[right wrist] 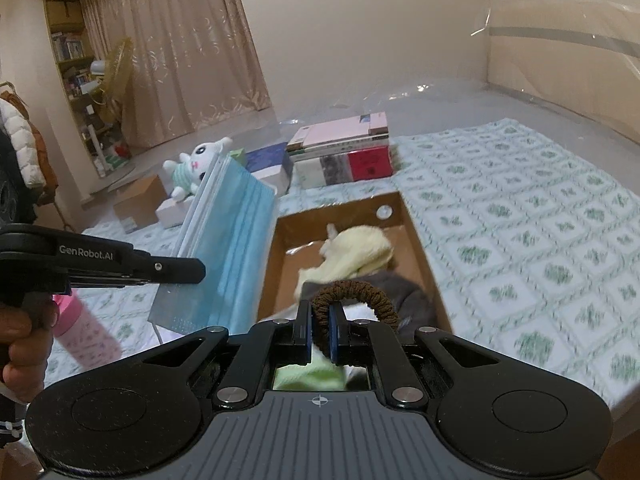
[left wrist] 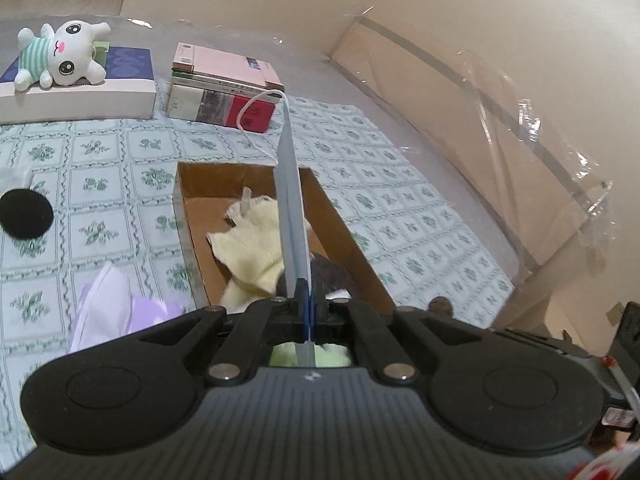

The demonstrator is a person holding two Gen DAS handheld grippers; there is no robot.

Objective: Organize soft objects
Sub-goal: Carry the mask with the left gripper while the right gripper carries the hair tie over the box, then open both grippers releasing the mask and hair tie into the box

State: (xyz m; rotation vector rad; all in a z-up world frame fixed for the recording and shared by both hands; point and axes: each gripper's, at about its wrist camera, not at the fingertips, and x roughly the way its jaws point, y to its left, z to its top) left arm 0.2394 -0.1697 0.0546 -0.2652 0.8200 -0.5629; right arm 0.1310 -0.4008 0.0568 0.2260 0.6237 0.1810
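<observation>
Right wrist: ruched brown hair tie (right wrist: 356, 294)

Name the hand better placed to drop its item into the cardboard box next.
Probably right. Its tongs hold the brown hair tie right over the cardboard box, while the left tongs hold the blue face mask beside the box.

Dim warm indoor light, fisheye-bent edges, motion blur, plastic glare.
</observation>
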